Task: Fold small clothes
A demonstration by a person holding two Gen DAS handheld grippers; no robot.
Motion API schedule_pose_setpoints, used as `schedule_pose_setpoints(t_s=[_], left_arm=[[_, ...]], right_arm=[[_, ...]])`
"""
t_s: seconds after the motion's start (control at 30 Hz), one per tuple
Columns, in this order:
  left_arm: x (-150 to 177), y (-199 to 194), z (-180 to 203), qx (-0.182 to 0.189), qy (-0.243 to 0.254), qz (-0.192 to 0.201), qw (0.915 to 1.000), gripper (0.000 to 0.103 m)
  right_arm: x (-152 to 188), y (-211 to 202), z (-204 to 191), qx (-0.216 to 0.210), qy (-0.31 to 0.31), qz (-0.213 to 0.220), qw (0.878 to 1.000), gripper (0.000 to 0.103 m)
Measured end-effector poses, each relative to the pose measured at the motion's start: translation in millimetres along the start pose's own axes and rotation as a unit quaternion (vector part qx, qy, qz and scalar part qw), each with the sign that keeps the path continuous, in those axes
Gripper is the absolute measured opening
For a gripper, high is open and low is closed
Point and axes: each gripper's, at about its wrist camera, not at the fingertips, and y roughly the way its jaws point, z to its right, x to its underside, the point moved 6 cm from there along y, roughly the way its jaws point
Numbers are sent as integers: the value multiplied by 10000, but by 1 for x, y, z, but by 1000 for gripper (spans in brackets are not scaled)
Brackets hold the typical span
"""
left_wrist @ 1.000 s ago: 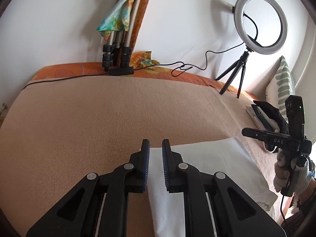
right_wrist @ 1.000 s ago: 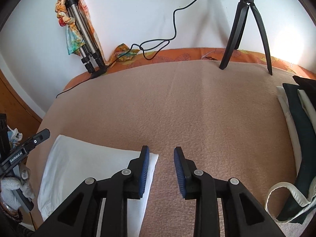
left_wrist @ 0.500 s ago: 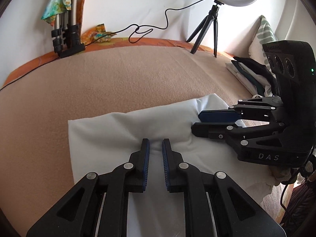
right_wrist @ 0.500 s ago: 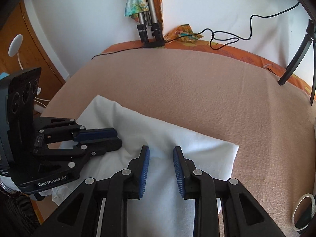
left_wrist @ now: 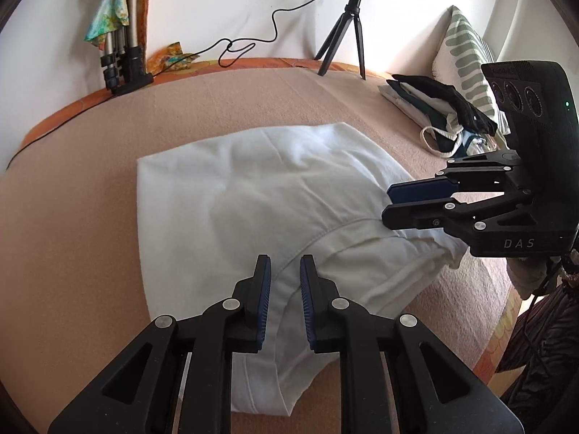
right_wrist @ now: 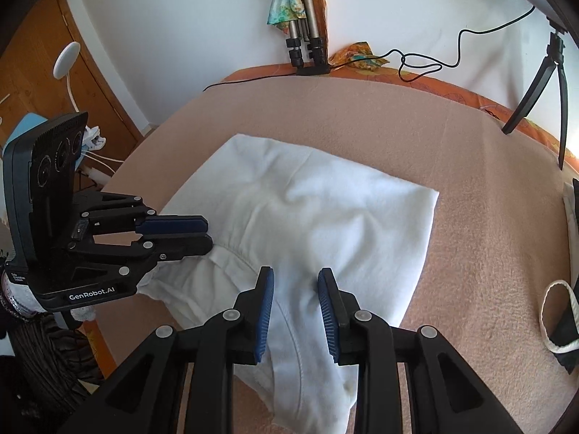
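A white garment (left_wrist: 253, 195) lies partly folded on the beige blanket (left_wrist: 72, 235), with a seamed hem near its front edge; it also shows in the right wrist view (right_wrist: 325, 209). My left gripper (left_wrist: 285, 264) hovers over the garment's front part, jaws a little apart, holding nothing. In the right wrist view the left gripper (right_wrist: 208, 233) reaches in from the left at the garment's edge. My right gripper (right_wrist: 295, 278) is open over the garment's front hem. In the left wrist view the right gripper (left_wrist: 386, 202) reaches in at the garment's right side.
A pile of dark and white clothes (left_wrist: 434, 105) and a striped pillow (left_wrist: 466, 58) lie at the right. A ring light tripod (left_wrist: 343, 47), a folded tripod (left_wrist: 123, 61) and a cable (left_wrist: 253, 39) stand along the back wall. A wooden door (right_wrist: 43, 54) stands at the left.
Both grippers have pulled back toward the near edge of the garment. More of the garment's hem and its folded shape now show. The jaws of both stay apart.
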Motion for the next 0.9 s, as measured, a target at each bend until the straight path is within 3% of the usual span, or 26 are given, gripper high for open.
schedule_pose_setpoints(t_s=[0.2, 0.33, 0.43, 0.53, 0.67, 0.9], left_arm=[[24, -18, 1, -12, -184, -18, 9998, 25], [43, -34, -3, 171, -478, -66, 9987, 26], [54, -51, -7, 241, -742, 0, 9969, 28], [58, -70, -19, 134, -1070, 249, 9939, 44], [56, -79, -43, 153, -1694, 484, 9842, 54], [61, -51, -59, 815, -2843, 200, 9550, 54]], right_arm=[[40, -15, -1, -109, 9, -202, 9997, 28], [59, -29, 0, -271, -37, -405, 9988, 29], [63, -46, 4, -528, 116, -276, 9982, 32], [55, -63, 18, -646, 512, 63, 9966, 45], [40, -72, 42, -701, 1091, 496, 9903, 67], [20, -45, 88, -1104, 2241, 674, 9659, 70]])
